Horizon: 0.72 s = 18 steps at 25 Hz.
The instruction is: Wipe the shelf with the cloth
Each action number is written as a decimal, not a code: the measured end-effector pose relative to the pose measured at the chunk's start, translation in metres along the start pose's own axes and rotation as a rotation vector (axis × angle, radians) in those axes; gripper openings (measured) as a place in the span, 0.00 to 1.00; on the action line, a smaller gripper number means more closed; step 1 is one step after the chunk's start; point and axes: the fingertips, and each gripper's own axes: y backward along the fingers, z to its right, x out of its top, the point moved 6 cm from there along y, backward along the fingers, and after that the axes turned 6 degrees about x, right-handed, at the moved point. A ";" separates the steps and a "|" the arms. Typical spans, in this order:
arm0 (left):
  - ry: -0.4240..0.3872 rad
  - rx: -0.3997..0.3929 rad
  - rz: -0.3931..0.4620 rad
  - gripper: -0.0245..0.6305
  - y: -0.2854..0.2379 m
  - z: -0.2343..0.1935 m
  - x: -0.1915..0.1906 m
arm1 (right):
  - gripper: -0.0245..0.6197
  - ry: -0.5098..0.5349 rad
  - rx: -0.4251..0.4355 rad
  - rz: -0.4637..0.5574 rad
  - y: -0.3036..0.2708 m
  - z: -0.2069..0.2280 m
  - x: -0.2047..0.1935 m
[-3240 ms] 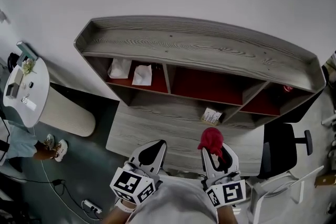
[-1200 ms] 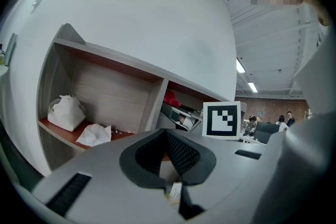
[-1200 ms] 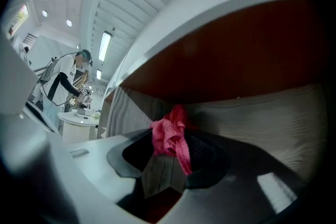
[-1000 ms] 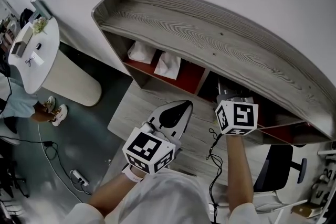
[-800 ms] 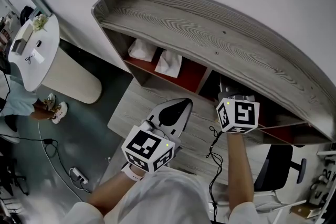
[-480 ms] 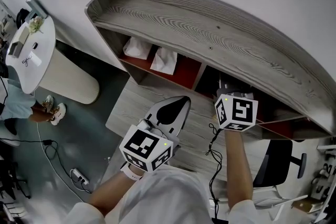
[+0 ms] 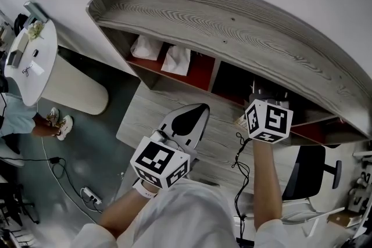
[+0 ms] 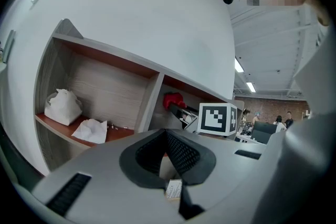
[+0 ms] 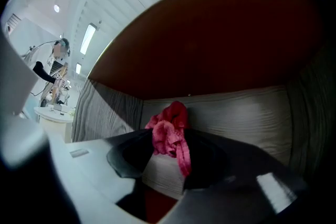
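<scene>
The right gripper (image 9: pixel 169 150) reaches into the middle compartment of the shelf (image 7: pixel 232 26). Its jaws pinch the red cloth (image 9: pixel 169 131), which bunches above the tips and hangs in a strand between them. In the head view those jaws and the cloth are hidden under the shelf's top board. Only the gripper's cube (image 7: pixel 268 119) shows there, at 3 o'clock. The left gripper view catches the cloth as a small red lump at 10 o'clock of that cube, inside the compartment. The compartment is dark. A grey board and a red panel lie behind the cloth, and I cannot tell whether the cloth touches either.

The left gripper (image 8: pixel 166 136) hangs outside the shelf, over the lower board just below the centre of the head view. Its jaws are closed together on nothing.

Two crumpled white tissues (image 7: pixel 177 60) lie in the left compartment, at 11 o'clock. A small box (image 7: pixel 240 120) at 9 o'clock of the cube is half covered by it, and its print is too small to read. A cable (image 7: pixel 240 154) trails along the right forearm. A chair (image 7: pixel 311 168) stands at 4 o'clock, partly behind the shelf. A white table (image 7: pixel 32 61) at 9 o'clock is cut off by the frame's edge.
</scene>
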 end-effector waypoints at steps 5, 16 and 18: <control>0.000 -0.016 -0.010 0.05 -0.002 0.009 -0.004 | 0.31 -0.018 -0.087 0.002 0.018 0.022 -0.001; -0.012 -0.049 -0.028 0.05 -0.001 0.028 -0.010 | 0.31 -0.096 -0.402 0.030 0.057 0.067 -0.006; -0.008 -0.049 -0.033 0.05 0.000 0.029 -0.013 | 0.31 -0.096 -0.450 0.030 0.062 0.073 -0.008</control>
